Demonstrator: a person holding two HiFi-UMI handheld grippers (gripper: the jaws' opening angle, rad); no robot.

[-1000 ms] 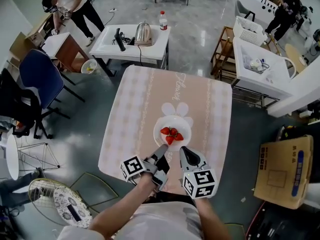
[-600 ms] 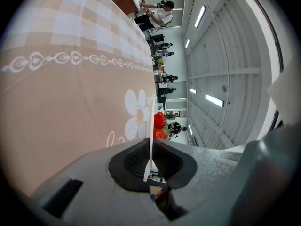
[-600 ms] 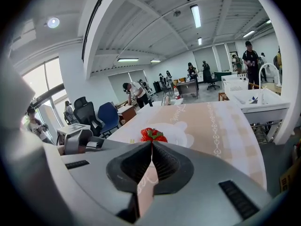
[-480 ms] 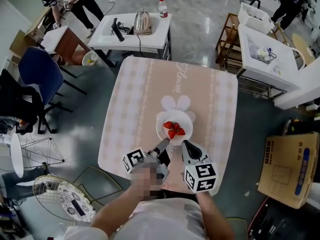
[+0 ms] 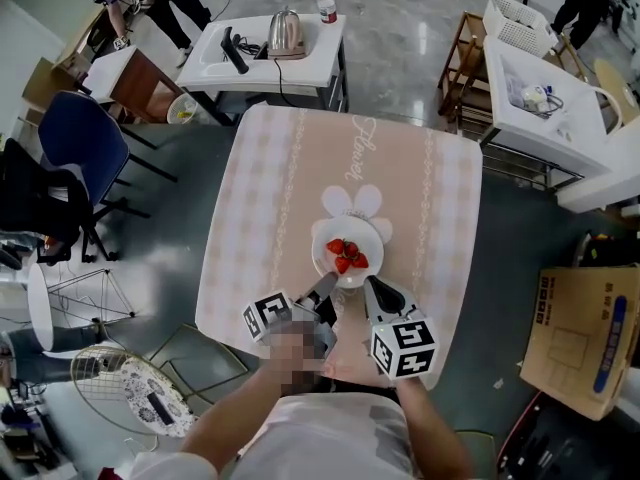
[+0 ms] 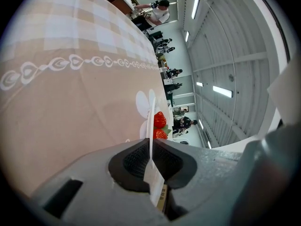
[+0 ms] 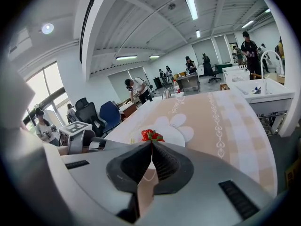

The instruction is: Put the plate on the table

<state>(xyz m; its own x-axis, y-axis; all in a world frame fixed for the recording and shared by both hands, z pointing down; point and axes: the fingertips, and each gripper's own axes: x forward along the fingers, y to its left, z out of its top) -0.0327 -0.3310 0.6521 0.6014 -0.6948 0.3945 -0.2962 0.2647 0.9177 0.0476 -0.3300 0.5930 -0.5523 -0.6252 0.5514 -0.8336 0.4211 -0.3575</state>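
Head view, from the left: the left gripper reaches to the near rim of the white plate. Its own view shows the jaws closed on this thin rim, which stands edge-on between the dark pads. The plate carries a few strawberries. It is over the near middle of the table, which has a pink checked cloth, just in front of a white flower print. At the right, the right gripper is clamped on the same near rim, just beside the left one. I cannot tell whether the bottom of the plate touches the cloth.

I judge that the step in hand is to set the plate down and let it go. Both grips are on the near side only, so the far edge may dip. The two grippers should therefore go down together, at equal height, and slowly, because the strawberries lie loose and can roll. The jaws should open only when the whole base rests flat on the cloth. After that, each gripper should draw straight back toward the person without lifting or dragging the rim.
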